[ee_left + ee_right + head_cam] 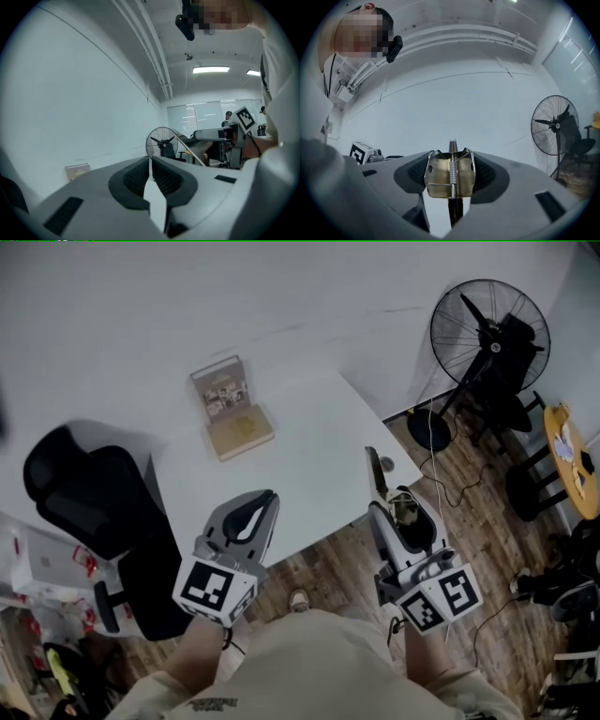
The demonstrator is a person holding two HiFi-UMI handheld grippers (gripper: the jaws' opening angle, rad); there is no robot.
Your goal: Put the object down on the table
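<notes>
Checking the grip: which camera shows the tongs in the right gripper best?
Right gripper view: the metal tongs sit close up, spring hinge clamped between the right gripper's jaws. The head view shows only their arms pointing over the table; the left gripper view, nothing clear.

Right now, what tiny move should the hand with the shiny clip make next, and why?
Probably ease the right gripper forward and down over the white table. Its jaws are clamped on the metal spring clip, which appears to hang by the table's near edge, with only its long tip over the top. Bare tabletop lies ahead; the book sits farther off.
</notes>
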